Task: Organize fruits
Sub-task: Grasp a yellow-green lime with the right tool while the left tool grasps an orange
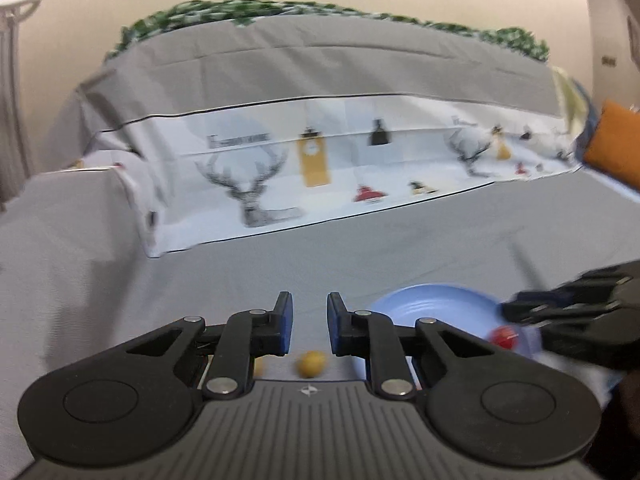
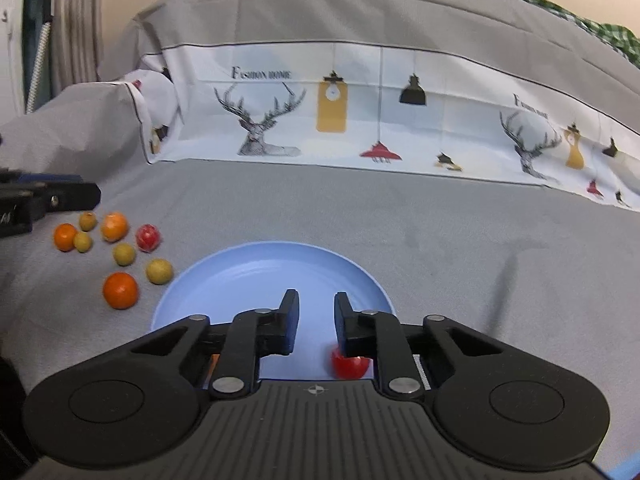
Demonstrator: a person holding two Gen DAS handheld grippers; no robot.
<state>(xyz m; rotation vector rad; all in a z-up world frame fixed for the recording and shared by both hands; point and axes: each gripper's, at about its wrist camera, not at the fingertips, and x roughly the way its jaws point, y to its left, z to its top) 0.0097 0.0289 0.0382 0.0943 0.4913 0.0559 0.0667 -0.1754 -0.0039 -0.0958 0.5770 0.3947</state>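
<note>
Left gripper (image 1: pixel 309 322) hovers low over the grey cloth (image 2: pixel 440 220) on the desk, fingers parted by a narrow gap, nothing between them. One yellow-green fruit (image 1: pixel 311 364) sits on the cloth just below that gap; a second one is mostly hidden behind the left finger. In the right wrist view the left gripper (image 2: pixel 86 196) comes in from the left edge, above the fruit cluster.

Fruit cluster lies loose on the cloth, left of the blue plate (image 2: pixel 248 276), well apart from the plate's centre:
- three orange fruits: far left (image 2: pixel 65 237), middle back (image 2: pixel 114 227), nearest (image 2: pixel 120 290)
- four yellow-green ones: (image 2: pixel 87 221), (image 2: pixel 83 241), (image 2: pixel 124 254), and (image 2: pixel 159 271), the last just beside the plate rim
- one red fruit (image 2: pixel 148 237) on the right side of the cluster

Right gripper (image 2: pixel 316 326) is over the near part of the plate, fingers narrowly parted and empty. A second red fruit (image 2: pixel 350 365) rests on the plate, under and partly hidden by the right finger; can't tell if they touch. Left wrist view is blurred but shows the same red fruit (image 1: pixel 505 337) on the plate (image 1: pixel 424 304) next to the right gripper (image 1: pixel 516 312).

Behind everything: a white printed cloth (image 2: pixel 360 112) with deer heads and lamps, reading "Fashion home".
</note>
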